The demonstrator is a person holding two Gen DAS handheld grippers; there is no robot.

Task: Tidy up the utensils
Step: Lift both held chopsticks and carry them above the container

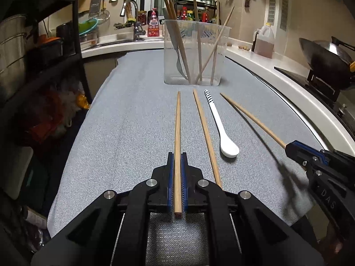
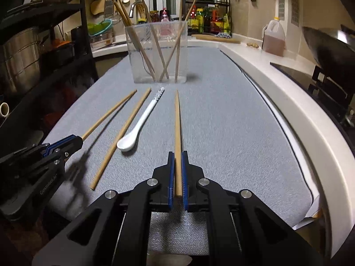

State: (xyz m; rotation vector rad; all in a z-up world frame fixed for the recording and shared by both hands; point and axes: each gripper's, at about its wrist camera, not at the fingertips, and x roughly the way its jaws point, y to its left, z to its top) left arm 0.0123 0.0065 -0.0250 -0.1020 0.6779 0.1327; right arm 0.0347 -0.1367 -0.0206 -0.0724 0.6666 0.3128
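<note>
Already each gripper is closed on one chopstick: the left gripper (image 1: 177,155) pinches the left chopstick (image 1: 178,128) near its butt, and the right gripper (image 2: 177,155) pinches the right chopstick (image 2: 177,122) likewise. Gripped so far back, either could pivot and miss the clear holder (image 1: 195,51). A loose chopstick (image 1: 206,133) and white spoon (image 1: 221,130) lie on the cloth between them.
</note>
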